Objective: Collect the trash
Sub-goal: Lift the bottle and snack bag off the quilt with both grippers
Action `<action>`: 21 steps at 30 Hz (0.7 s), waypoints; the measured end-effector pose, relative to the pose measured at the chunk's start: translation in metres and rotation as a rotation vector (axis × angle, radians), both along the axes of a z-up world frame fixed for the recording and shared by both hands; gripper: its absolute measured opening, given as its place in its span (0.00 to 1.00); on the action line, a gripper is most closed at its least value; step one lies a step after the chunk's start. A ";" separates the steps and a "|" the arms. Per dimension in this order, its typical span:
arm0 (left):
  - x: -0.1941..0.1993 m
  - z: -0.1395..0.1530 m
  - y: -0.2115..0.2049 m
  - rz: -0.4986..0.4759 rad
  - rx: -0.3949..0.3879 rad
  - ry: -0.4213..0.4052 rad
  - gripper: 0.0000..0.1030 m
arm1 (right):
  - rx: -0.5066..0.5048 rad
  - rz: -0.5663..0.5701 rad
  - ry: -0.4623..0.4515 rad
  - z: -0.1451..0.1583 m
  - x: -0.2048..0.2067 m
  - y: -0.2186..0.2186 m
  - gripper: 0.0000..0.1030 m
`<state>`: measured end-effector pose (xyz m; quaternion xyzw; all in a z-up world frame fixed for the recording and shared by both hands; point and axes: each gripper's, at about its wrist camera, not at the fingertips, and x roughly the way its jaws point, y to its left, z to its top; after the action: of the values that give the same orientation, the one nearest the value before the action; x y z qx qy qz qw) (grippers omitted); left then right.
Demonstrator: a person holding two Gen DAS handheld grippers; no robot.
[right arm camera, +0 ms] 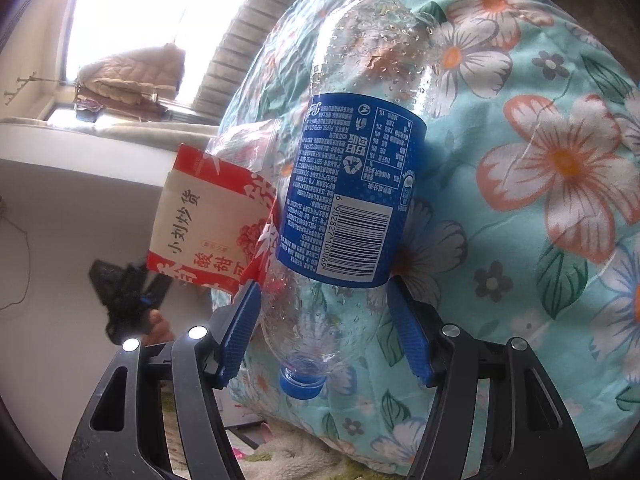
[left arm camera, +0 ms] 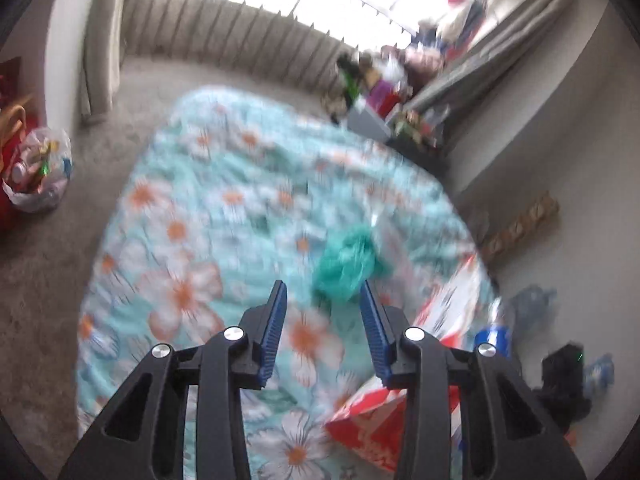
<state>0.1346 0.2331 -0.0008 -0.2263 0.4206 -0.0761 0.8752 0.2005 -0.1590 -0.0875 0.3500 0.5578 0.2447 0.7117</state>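
The clear plastic bottle [right arm camera: 344, 184] with the blue label runs from 6 to 12 o'clock, blue cap [right arm camera: 301, 385] toward the camera, pinched between the pads of the right gripper [right arm camera: 325, 312] over the floral quilt [right arm camera: 540, 208]. A red-and-white paper bag [right arm camera: 208, 220] sits at its 9 o'clock. The left gripper [left arm camera: 323, 304] angles down at the quilt, jaws spread and empty, a teal crumpled wad [left arm camera: 346, 264] just beyond at 1 o'clock.

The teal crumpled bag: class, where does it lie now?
In the left wrist view, the teal crumpled bag lies on the floral quilt, just beyond the open left gripper, near its right fingertip.
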 end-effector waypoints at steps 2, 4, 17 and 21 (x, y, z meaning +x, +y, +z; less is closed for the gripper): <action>-0.003 -0.013 -0.011 -0.054 -0.049 0.033 0.36 | 0.001 0.001 0.000 0.000 -0.001 -0.002 0.59; -0.012 -0.019 -0.018 -0.095 -0.088 0.037 0.39 | 0.004 0.002 0.001 0.001 -0.003 -0.005 0.59; -0.048 -0.043 -0.075 -0.327 0.024 0.113 0.67 | 0.024 0.007 0.001 -0.003 -0.005 -0.007 0.60; -0.051 -0.054 -0.081 -0.334 0.006 0.146 0.68 | 0.028 0.008 0.003 -0.003 -0.005 -0.008 0.60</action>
<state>0.0840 0.1522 -0.0544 -0.1557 0.5151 -0.2024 0.8182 0.1953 -0.1668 -0.0909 0.3579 0.5567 0.2547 0.7051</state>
